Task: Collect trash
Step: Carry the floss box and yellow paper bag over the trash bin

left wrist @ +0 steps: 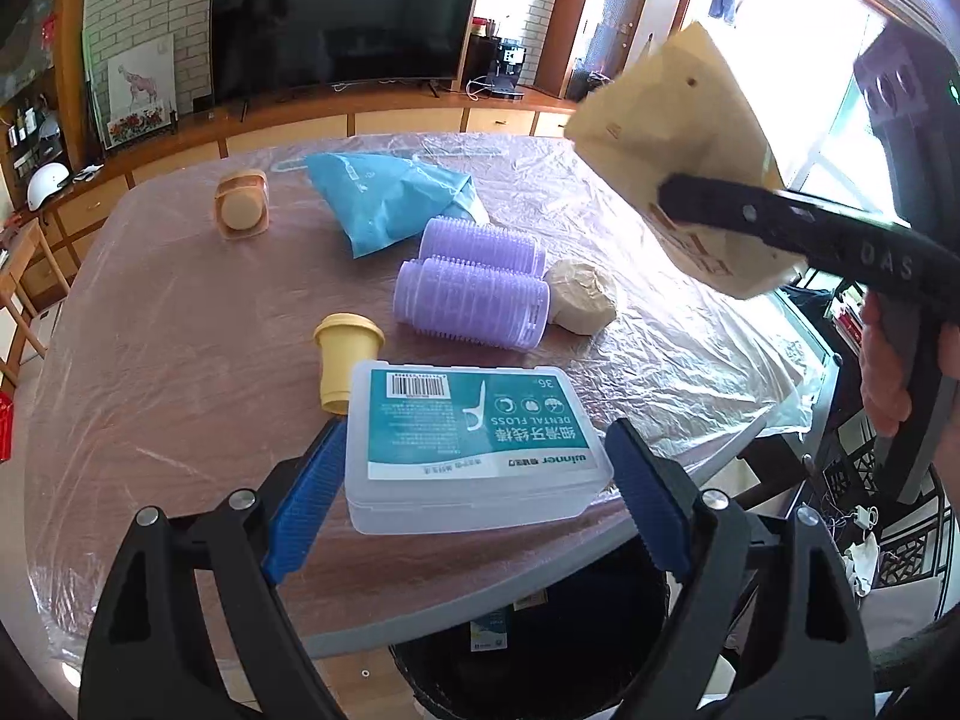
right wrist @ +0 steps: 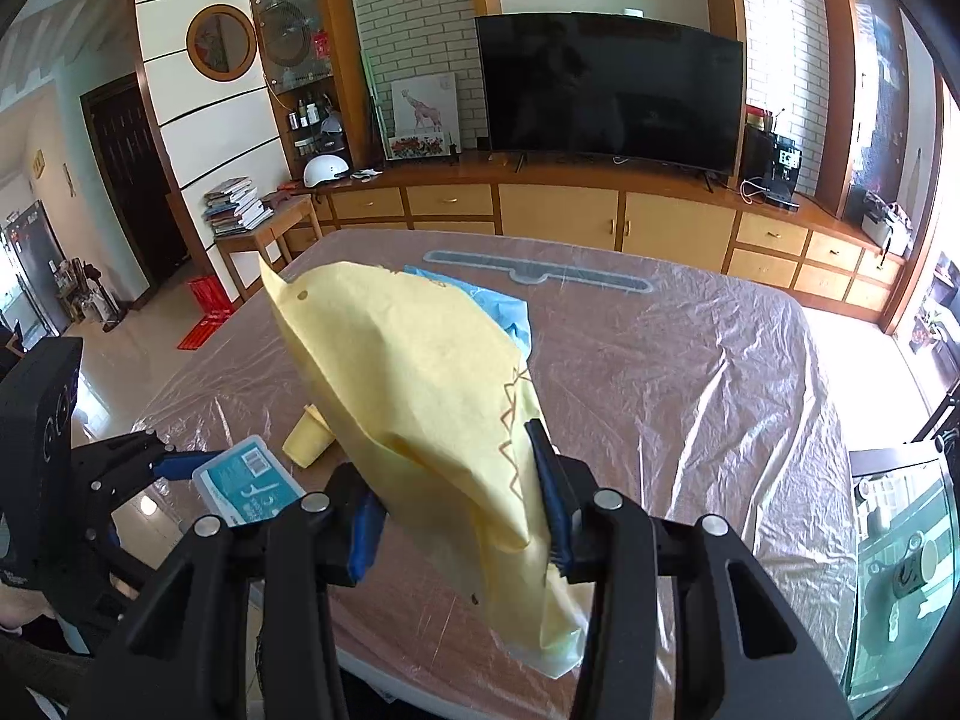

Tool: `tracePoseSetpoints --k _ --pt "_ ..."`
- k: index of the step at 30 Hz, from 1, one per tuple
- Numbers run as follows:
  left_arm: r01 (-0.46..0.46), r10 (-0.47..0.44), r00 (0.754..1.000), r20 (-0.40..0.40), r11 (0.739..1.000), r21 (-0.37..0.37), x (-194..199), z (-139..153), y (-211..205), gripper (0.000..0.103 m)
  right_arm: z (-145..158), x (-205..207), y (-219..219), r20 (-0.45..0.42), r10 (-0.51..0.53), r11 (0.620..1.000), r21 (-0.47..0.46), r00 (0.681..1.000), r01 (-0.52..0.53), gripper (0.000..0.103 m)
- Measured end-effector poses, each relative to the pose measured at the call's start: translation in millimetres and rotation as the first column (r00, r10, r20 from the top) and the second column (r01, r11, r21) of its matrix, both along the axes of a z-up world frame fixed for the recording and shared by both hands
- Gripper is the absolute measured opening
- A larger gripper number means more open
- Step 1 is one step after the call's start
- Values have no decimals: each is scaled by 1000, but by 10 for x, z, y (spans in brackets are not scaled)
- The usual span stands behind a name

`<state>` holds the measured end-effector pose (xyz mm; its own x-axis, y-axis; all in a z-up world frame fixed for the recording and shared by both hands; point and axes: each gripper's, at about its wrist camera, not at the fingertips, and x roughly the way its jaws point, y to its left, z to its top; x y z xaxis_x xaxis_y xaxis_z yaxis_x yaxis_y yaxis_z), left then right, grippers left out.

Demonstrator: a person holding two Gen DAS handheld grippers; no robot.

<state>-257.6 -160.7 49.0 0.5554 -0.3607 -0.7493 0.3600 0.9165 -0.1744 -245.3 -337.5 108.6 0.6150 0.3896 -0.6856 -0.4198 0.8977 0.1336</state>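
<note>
Plastic-covered worktop [left wrist: 180, 360] holds clutter while the right gripper [right wrist: 462, 516], pinching a light, crushable yellow paper bag [right wrist: 420, 396] by its lower fold, lifts it clear; the left gripper [left wrist: 468, 516] straddles, spread, the rigid floss box [left wrist: 474, 438].

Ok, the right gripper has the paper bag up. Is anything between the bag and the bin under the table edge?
Nothing visible blocks it. The paper bag hangs in the right gripper above the table; the black bin sits below the near edge. The left gripper, straddling the dental floss box, stands closest to that path.
</note>
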Motion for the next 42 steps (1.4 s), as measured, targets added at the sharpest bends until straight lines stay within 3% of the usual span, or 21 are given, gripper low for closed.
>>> tracePoseSetpoints --k 17,42 --pt "13 -13 999 31 1000 -8 -247 156 99 87 -111 -650 -209 -65 3 1000 19 998 -2 42" --pt "96 -96 995 -10 995 28 -821 78 -78 87 -482 -1244 -325 -209 77 996 -23 975 -84 42"
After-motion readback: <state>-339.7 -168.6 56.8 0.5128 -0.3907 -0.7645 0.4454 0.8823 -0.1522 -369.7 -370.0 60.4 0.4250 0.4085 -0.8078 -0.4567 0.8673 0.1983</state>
